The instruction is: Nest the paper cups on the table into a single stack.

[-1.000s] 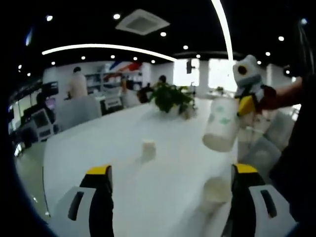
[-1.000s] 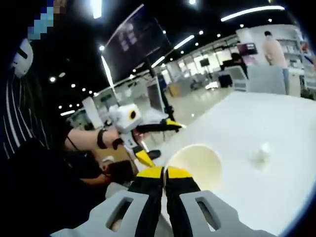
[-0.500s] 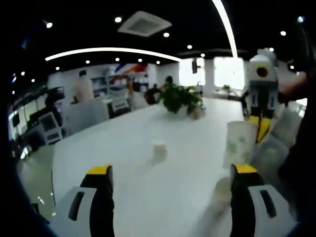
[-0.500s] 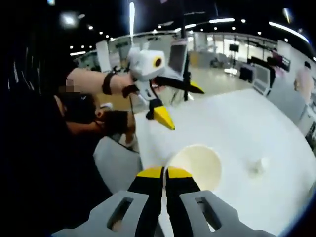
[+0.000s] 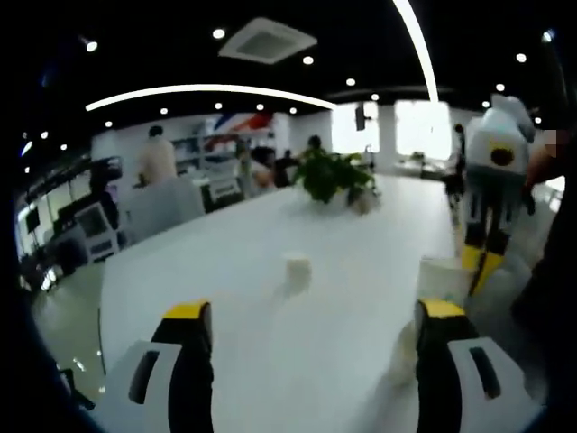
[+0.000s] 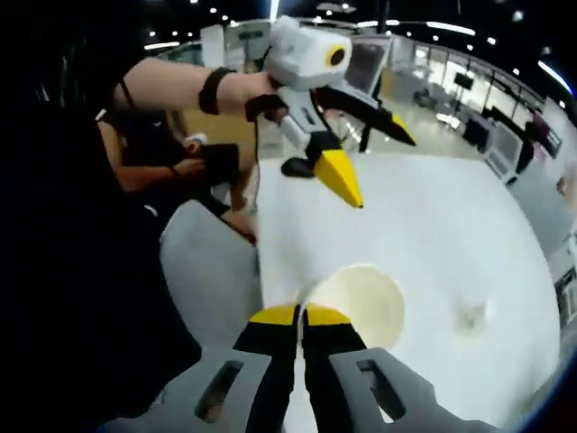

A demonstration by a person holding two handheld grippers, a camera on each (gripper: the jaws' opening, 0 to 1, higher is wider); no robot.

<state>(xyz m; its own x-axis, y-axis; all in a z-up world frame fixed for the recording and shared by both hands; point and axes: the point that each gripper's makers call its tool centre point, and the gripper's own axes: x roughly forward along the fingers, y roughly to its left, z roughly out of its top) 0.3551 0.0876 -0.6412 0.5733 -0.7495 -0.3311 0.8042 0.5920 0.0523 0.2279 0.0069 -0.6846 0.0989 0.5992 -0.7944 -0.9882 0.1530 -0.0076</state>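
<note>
White paper cup (image 6: 359, 302), pinched at its rim by the right gripper (image 6: 300, 317), has dropped upright, apparently onto a cup beneath; the left gripper (image 5: 305, 311) hangs spread; another cup (image 5: 296, 270) at twelve o'clock awaits.

Table (image 5: 270, 307): smooth white top with a soft sheen. Paper cup (image 6: 359, 302) on the table: matt cream paper. Right gripper (image 6: 300, 317) and left gripper (image 5: 306, 311): smooth grey-white plastic bodies, black jaws with glossy yellow tips.
</note>
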